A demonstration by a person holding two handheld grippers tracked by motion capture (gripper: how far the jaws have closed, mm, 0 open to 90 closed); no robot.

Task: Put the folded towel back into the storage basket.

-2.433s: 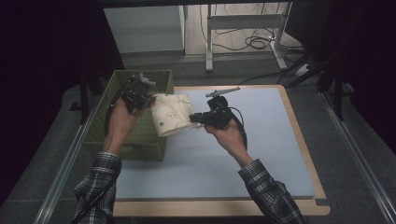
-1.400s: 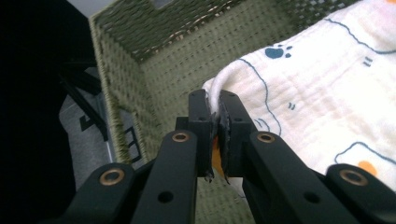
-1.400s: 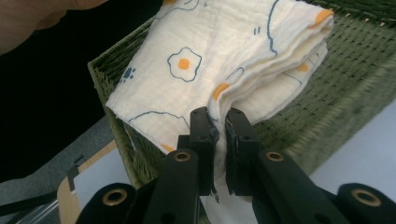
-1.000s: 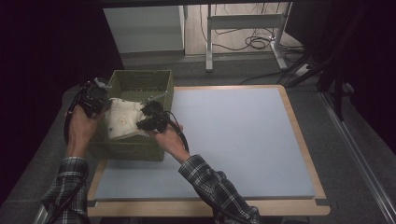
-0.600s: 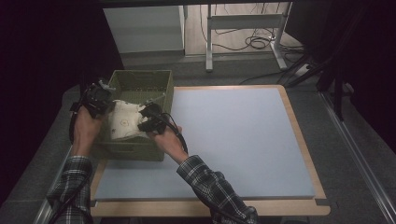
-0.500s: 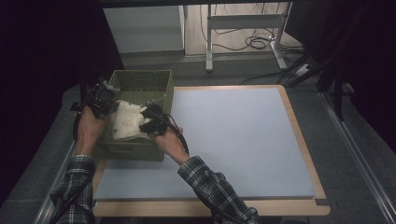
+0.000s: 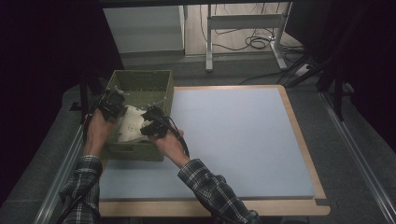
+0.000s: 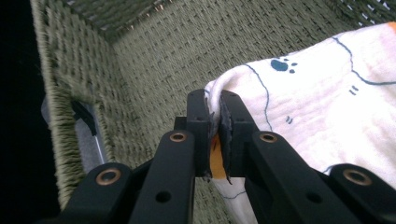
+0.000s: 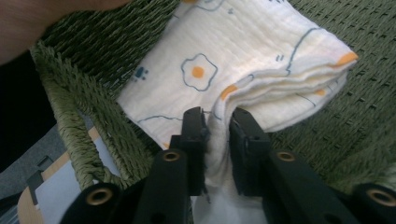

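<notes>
Blue tabletop lies bare; the folded cloth sits inside the green basket, pinched by the left gripper and right gripper. Lower both evenly, then release together.

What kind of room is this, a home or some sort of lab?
Probably a lab or recording studio: black curtains hang around the table, loose cables lie on the floor, and a metal stand is behind.

Surroundings: table, frame, cables

Light blue mat covering the wood-edged table; grey metal frame on the floor at 12 o'clock; black cables coiled beneath it; grey rail at 3 o'clock.
</notes>
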